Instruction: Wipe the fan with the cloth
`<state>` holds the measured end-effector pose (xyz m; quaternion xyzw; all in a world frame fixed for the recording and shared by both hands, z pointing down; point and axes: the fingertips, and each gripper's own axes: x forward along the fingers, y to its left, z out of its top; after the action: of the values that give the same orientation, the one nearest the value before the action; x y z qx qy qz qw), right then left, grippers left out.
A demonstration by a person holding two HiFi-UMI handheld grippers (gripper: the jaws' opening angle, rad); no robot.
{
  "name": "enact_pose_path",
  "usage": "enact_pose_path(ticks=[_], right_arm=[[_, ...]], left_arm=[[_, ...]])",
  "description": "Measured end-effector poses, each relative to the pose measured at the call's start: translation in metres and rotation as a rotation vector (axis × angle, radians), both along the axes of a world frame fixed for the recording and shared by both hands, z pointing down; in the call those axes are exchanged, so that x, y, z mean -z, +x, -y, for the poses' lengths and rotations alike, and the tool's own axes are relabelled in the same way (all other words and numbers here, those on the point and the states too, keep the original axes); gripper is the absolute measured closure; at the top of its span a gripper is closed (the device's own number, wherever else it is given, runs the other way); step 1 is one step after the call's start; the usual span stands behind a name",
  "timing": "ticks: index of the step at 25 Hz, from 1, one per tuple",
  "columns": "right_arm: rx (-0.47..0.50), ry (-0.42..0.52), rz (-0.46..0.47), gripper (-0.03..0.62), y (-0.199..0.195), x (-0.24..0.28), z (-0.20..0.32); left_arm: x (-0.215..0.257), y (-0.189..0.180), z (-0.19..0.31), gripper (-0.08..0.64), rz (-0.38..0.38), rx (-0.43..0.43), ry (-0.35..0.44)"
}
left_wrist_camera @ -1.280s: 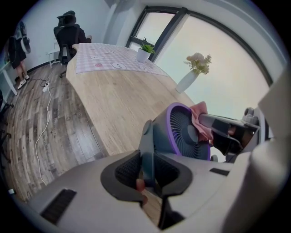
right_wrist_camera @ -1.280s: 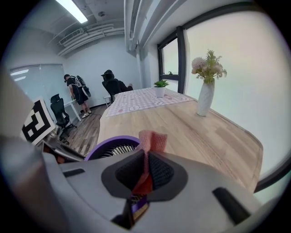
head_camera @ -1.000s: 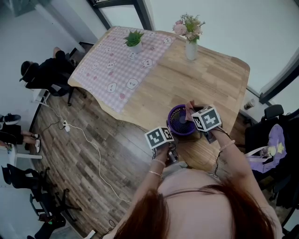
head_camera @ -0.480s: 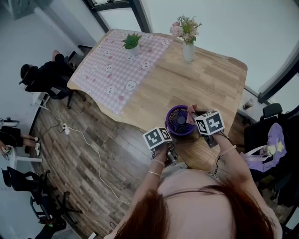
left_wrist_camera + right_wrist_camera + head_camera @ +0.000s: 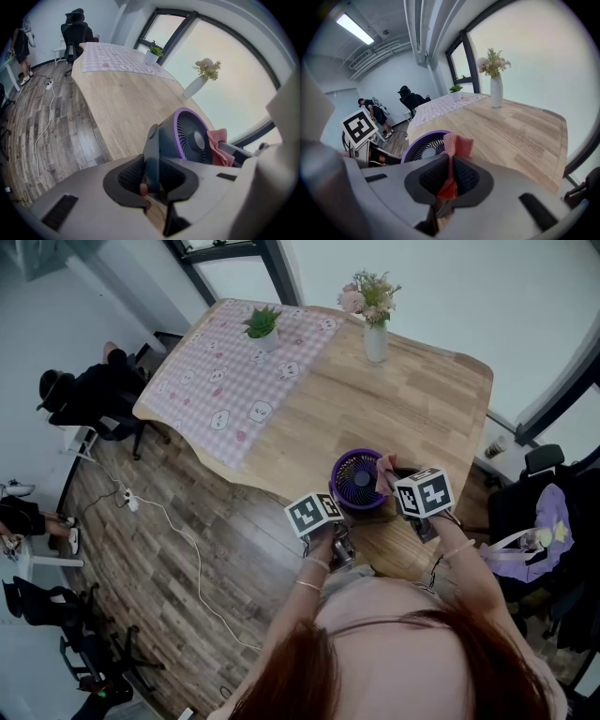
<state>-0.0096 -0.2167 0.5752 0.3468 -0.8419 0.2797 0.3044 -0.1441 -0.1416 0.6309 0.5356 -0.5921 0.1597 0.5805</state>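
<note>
A small purple-rimmed fan (image 5: pixel 357 480) stands near the front edge of the wooden table (image 5: pixel 412 399), its grille tilted upward. My left gripper (image 5: pixel 330 521) is shut on the fan's dark stand (image 5: pixel 151 157), with the fan (image 5: pixel 187 140) just beyond the jaws. My right gripper (image 5: pixel 401 486) is shut on a pink cloth (image 5: pixel 454 150), which touches the fan's right rim (image 5: pixel 423 146). The cloth (image 5: pixel 382 472) shows as a pink fold beside the grille, and the cloth (image 5: pixel 218 146) also shows against the fan's far side.
A white vase of flowers (image 5: pixel 375 334) and a small potted plant (image 5: pixel 262 326) stand at the table's far end, the plant on a checked pink tablecloth (image 5: pixel 246 376). Office chairs (image 5: pixel 94 399) and a seated person are left of the table. A cable (image 5: pixel 178 531) runs over the wood floor.
The view has shifted slightly. My right gripper with the cloth has slid a little toward me along the fan's right rim; the left gripper keeps its hold on the stand.
</note>
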Motion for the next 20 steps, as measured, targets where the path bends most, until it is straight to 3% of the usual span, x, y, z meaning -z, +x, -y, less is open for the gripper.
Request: enact_pose_path(ticks=[20], right_arm=[[0.038, 0.078, -0.054, 0.568, -0.002, 0.0, -0.027]], left_arm=[[0.0, 0.0, 0.0, 0.488, -0.009, 0.015, 0.007]])
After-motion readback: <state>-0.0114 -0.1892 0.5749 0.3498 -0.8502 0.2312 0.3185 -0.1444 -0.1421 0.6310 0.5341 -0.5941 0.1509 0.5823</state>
